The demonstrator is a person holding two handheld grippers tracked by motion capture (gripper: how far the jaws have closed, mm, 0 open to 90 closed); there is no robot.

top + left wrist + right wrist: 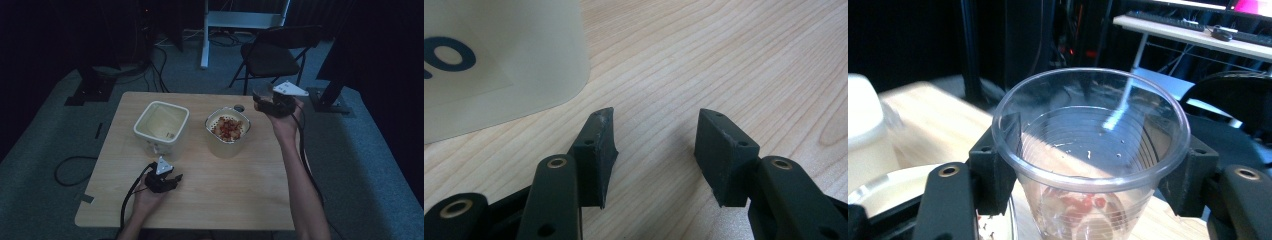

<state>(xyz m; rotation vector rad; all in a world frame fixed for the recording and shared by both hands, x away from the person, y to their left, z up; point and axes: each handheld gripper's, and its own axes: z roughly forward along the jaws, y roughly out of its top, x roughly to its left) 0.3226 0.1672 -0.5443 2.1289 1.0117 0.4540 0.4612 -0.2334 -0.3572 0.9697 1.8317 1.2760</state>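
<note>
High view: wooden worktop (225, 190) on grey carpet, dark room behind. Items on it:

1. Square cream container (161, 128), open top, inside pale and bare; stands left of centre.
2. Round cream pot (227, 132), just right of the container, holding red and brown pieces.
3. Left gripper (167, 180), held low at the worktop's near left, in front of the container, cable trailing toward the near edge. Left gripper view: jaws spread well apart, nothing between them, tips just over the wood grain; the container's rounded corner (499, 60), with a dark blue printed mark, stands close ahead to the left.
4. Right gripper (265, 102), raised near the far right edge, beside the pot, grey plate on top. Right gripper view: jaws pressed on either side of a clear plastic cup (1090, 150), just under its rim. Cup upright, ribbed wall; red shows through its base, though whether inside or beneath it cannot be told. Pot rim (878, 187) at lower left.

Off the worktop: black folding chair (272, 52) beyond the far edge; white desk frame (245, 20) farther back.
</note>
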